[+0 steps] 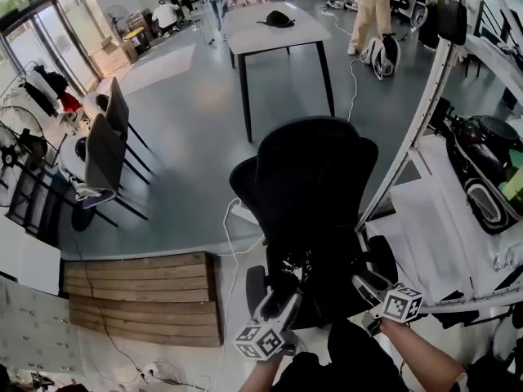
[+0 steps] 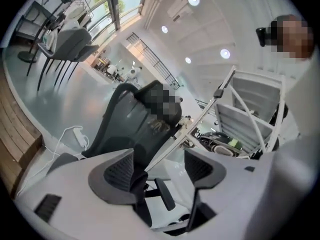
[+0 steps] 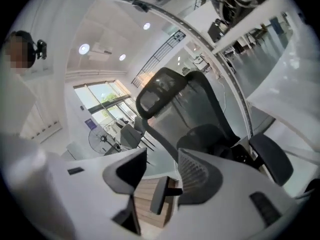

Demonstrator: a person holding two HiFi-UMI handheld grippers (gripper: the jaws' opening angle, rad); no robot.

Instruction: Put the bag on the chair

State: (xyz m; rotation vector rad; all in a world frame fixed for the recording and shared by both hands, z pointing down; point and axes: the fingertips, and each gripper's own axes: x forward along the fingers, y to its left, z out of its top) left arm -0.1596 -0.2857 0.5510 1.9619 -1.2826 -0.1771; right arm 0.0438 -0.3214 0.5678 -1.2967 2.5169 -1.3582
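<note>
Both hand-held tongs stand with their jaws apart and nothing between them. Through the gap of the left gripper and of the right gripper I see only air and, further off, parts of the chair. They hover at the seat side of the black mesh office chair with a high back, near its armrests but, as far as I can see, not touching it.

On the seat lies a dark soft lump with some strap and small shiny pieces; I take it for the black bag. It is black on black, so I cannot say where its edges end, or whether it leans on the backrest.

To my judgement the putting-down is already made, and the step in hand is the letting-go. The next move calls for little: draw both tongs back clear of the straps, so that no strap catches on a jaw and drags the bag off the seat. A chair of this kind may roll, so a push against it should be avoided. If the bag sits near the front edge, a small nudge toward the backrest would make it safer.
</note>
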